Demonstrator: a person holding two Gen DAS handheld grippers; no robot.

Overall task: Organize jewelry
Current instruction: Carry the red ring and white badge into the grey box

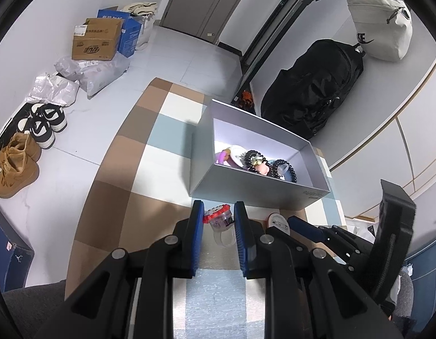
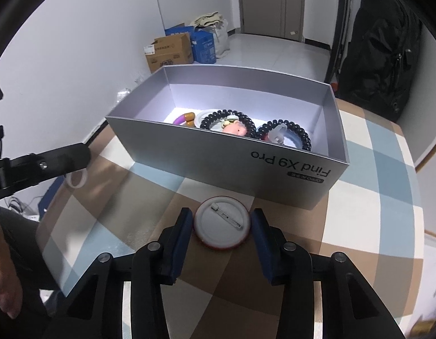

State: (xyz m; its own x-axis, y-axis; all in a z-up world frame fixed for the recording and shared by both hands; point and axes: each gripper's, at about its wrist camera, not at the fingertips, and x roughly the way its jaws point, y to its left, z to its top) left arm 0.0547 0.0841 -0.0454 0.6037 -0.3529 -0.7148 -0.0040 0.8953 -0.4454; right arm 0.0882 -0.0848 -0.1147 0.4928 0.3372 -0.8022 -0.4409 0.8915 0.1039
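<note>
Left wrist view: the left gripper (image 1: 218, 217) grasps a clear plastic ring with a red-trimmed top (image 1: 219, 219), its blue fingers (image 1: 197, 226) clenched on either side of the ornament while the band hangs free below. It is held clear of the checked tabletop (image 1: 127, 169), just short of the near wall of the silver box (image 1: 246, 186), apparently so it can be carried over the rim. Inside the box lie black coiled bands (image 1: 282, 169) and a purple piece (image 1: 222, 156), crowded toward the near wall, with bare floor farther back. The right gripper (image 1: 285, 221) shows at the right edge, low over a round badge (image 1: 275, 219). Off the tabletop's left edge sit shoes (image 1: 41, 124) and cartons (image 1: 95, 41).

Right wrist view: the right gripper's fingers (image 2: 184, 231) bracket the pin badge (image 2: 222, 221), which lies face down on the tabletop with its clasp up, close to the box's printed wall. The pads appear to touch its rim on both sides, so the badge seems gripped but not yet lifted. The box wall stands high in front, so any move inward would likely have to go up first. The left gripper (image 2: 76, 155) enters from the left with the ring hanging beneath it, well apart from the badge, leaving open tabletop between the two tools.
</note>
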